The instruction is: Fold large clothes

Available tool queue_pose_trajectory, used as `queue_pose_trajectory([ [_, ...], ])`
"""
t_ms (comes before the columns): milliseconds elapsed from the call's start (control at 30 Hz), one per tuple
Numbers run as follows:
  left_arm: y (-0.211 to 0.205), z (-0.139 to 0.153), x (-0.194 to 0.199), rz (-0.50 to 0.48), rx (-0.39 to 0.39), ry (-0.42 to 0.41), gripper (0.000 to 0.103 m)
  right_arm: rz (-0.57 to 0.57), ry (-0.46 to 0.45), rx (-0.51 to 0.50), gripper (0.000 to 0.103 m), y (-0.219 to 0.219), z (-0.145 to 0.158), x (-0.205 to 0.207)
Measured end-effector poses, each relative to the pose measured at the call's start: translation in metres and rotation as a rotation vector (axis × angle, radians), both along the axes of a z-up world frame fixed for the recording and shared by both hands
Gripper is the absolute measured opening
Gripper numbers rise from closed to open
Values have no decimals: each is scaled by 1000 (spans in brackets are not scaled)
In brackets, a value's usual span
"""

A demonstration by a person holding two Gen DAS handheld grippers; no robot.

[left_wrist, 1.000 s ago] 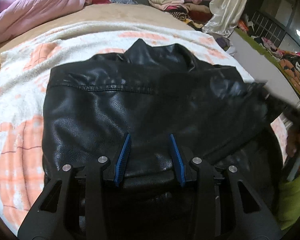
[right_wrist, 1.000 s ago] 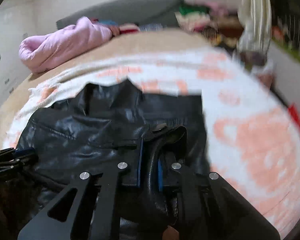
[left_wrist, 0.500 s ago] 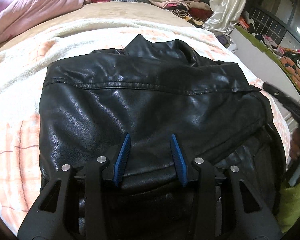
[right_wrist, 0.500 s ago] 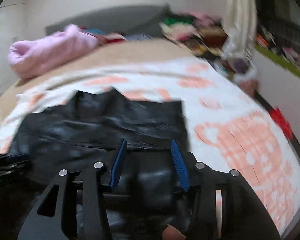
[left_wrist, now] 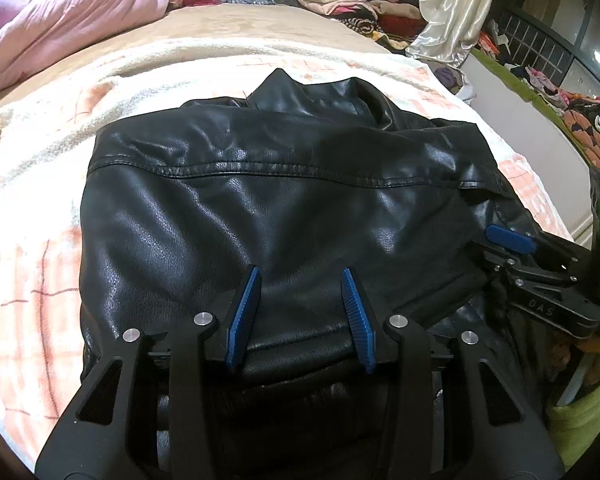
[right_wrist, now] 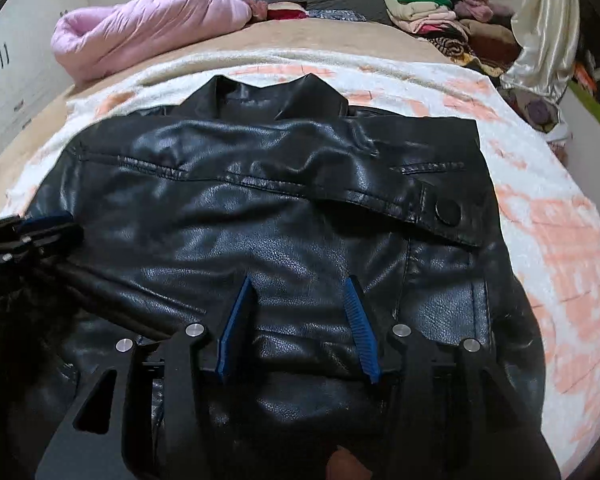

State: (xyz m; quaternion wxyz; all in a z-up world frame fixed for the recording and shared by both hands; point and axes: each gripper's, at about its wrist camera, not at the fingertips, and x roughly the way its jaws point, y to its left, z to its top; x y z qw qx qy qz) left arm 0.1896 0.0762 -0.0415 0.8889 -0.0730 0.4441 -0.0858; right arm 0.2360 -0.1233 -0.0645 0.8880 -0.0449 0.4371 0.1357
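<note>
**Leather jacket, sleeves in — next fold: hem up to collar**

Obs: black leather jacket (right_wrist: 268,208) lies on the white-and-peach blanket (right_wrist: 540,216) spread over the bed, collar (right_wrist: 276,96) at the far end, body narrowed to a rough rectangle. A folded-in flap with a snap button (right_wrist: 447,211) lies across the right side; its edge sits slightly proud.

Left hand-held gripper (left_wrist: 300,312): fingers spread wide, nothing between the blue pads (left_wrist: 242,320), poised over the near part of the jacket. Right hand-held gripper (right_wrist: 298,320): likewise wide apart and empty, low over the near right portion. Cannot tell whether either touches the leather.

Judgement: side folds look done; the remaining step is probably bringing the near hem toward the collar.

Notes for doing it well:
- Take the hem at two points well apart, one per side, so the edge lifts level.
- Pinch through all layers; the material looks thick and slick, and a shallow bite may slip or pick up only the top ply.
- Lift low and carry forward in step, so the tucked flap is not dragged open.
- Lay the hem just short of the collar; press the crease, since stiff leather tends to spring back.

Pink quilt (right_wrist: 148,28) and stacked clothes (right_wrist: 432,12) lie beyond, well apart.
</note>
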Motion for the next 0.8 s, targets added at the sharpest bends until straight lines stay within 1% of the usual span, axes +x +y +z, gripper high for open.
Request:
queue_pose_trajectory([
  [67,1,1,0,-3,-19,3,40,-1,-17,19,46,-3,6,-3],
  [133,0,3,0,-4,-21,4,41,3,-48,36,48,-5,13,-7],
  [200,-1,5,-1,-8,-18,2,44,7,-74,71,57,-7,23,-14],
  [267,-2,5,-3,-10,-22,1,48,2,-85,80,59,-11,30,-15],
  [333,-3,7,-4,-12,-18,0,50,1,-94,79,64,-15,33,-18],
  [433,-4,10,-6,-17,-23,-3,57,-13,-100,97,75,-23,38,-21],
  [500,-5,12,-7,-21,-22,-7,62,-17,-112,105,90,-26,42,-24],
  [567,-6,13,-8,-26,-16,-7,65,-25,-129,104,95,-28,46,-27],
  [600,-7,13,-9,-25,-14,-7,65,-29,-134,106,95,-29,48,-28],
  [700,-7,16,-10,-23,-18,-9,71,-34,-147,124,97,-32,53,-31],
  [800,-8,19,-11,-19,-8,-16,80,-36,-152,122,99,-33,57,-33],
])
